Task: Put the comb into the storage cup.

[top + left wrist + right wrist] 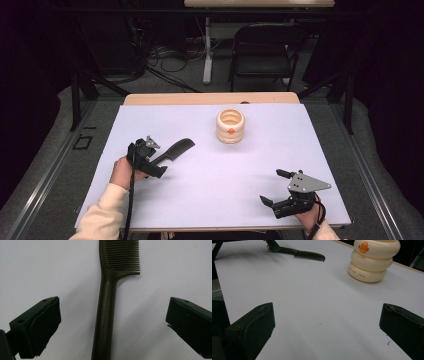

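Left gripper (110, 325): I have it spread wide over the comb's handle, jaws either side and clear of it, gripping nothing.
Comb (107, 302): lies flat on the white table (200, 190), left of centre, teeth pointing far-right toward the holder.
Step in hand: I judge this the approach to pick up the comb.
Next move: lower and centre on the handle, then close squarely so the thin handle doesn't roll out.
Right gripper (282, 189): near right, wide open, empty, well apart from the comb.
Cream ringed holder (230, 126): upright, far centre.
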{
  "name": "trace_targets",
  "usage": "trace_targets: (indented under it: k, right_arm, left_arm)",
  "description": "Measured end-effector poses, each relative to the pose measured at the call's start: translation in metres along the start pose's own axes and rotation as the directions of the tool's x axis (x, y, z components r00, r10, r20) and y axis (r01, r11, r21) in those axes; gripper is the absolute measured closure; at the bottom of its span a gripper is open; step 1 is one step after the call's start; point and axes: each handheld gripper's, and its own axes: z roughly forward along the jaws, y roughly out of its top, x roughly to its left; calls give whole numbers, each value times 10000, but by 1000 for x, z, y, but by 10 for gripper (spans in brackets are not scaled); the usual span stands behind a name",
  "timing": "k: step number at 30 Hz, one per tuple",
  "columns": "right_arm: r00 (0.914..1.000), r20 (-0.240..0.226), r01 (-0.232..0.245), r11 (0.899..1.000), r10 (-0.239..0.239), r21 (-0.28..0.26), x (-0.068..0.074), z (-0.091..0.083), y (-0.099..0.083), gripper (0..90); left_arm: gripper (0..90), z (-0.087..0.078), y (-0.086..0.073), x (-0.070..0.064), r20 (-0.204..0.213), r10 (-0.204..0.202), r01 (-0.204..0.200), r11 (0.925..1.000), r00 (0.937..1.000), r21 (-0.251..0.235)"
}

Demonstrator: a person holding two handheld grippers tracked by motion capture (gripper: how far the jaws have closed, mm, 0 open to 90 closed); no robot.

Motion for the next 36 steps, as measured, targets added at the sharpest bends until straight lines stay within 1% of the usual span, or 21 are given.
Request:
trace_targets:
  k: [4, 9, 12, 15, 16, 17, 19, 21, 22, 23, 24, 25, 27, 29, 30, 31, 32, 33, 36]
  right_arm:
    - [10000, -11, 4, 10000, -4, 9, 0, 0, 0, 0]
    - [10000, -34, 4, 10000, -4, 40, 0, 0, 0, 0]
    - [10000, -34, 10, 10000, -10, 44, 0, 0, 0, 0]
    - [10000, -30, 9, 10000, -9, 61, 0, 1, 0, 0]
    - [10000, -27, 8, 10000, -8, 68, 0, 1, 0, 0]
    - [10000, -41, 15, 10000, -15, 64, 0, 1, 0, 0]
    - [10000, -51, 11, 10000, -10, 67, 0, 1, 0, 0]
    - [10000, -57, 12, 10000, -12, 54, 0, 1, 0, 0]
    - [10000, -57, 11, 10000, -10, 57, 0, 1, 0, 0]
    - [10000, -48, 8, 10000, -7, 59, 0, 1, 0, 0]
    - [10000, -45, 12, 10000, -12, 38, 0, 1, 0, 0]
    - [10000, -43, 4, 10000, -4, 32, 0, 0, 0, 0]
    - [10000, -39, 26, 10000, -26, 60, 0, 1, 0, 0]
    - [10000, -52, 5, 10000, -5, 20, 0, 0, 0, 0]
    - [10000, -47, -29, 10000, 29, -24, 0, 0, 0, 0]
    - [10000, -58, -35, 10000, 34, -41, 0, 0, 0, 0]
    - [10000, -48, -29, 10000, 29, -13, 0, 0, 0, 0]
    - [10000, -56, -33, 10000, 33, -2, 0, 0, 0, 0]
    - [10000, -61, -39, 10000, 39, 6, 0, 0, 0, 0]
  left_arm:
    - [0, -1, 5, 2, 1, -7, 7, 10000, 10000, -29]
    - [13, 0, 7, 7, -2, -32, 32, 9999, 10000, 110]
    - [63, 3, 8, 8, -52, 108, -106, 9995, 9999, 294]
    - [147, 4, 10, 7, -88, 275, -271, 9987, 9996, 438]
    - [161, 5, 10, 7, -111, 317, -312, 9984, 9994, 478]
    - [176, 5, 11, 7, -57, 320, -316, 9979, 9995, 559]
    - [250, 5, 14, 8, -13, 366, -365, 9974, 9993, 617]
    - [289, 6, 16, 9, 43, 326, -329, 9972, 9995, 677]
    - [339, 6, 17, 9, 123, 320, -328, 9968, 9994, 727]
    - [365, 6, 19, 10, 165, 391, -403, 9958, 9991, 818]
    - [370, 7, 20, 10, 239, 360, -381, 9949, 9991, 933]
    - [399, 8, 21, 10, 252, 461, -485, 9934, 9986, 1041]
    - [431, 10, 22, 10, 343, 452, -490, 9914, 9984, 1217]
    - [474, 12, 23, 10, 342, 551, -594, 9884, 9979, 1399]
    - [489, 13, 23, 10, 395, 466, -518, 9884, 9981, 1429]
    - [515, 14, 24, 10, 385, 477, -530, 9871, 9981, 1511]
    - [539, 15, 24, 11, 480, 506, -575, 9860, 9976, 1566]
    - [547, 16, 24, 11, 509, 488, -563, 9858, 9975, 1583]
    - [588, 18, 25, 12, 488, 438, -517, 9833, 9978, 1745]
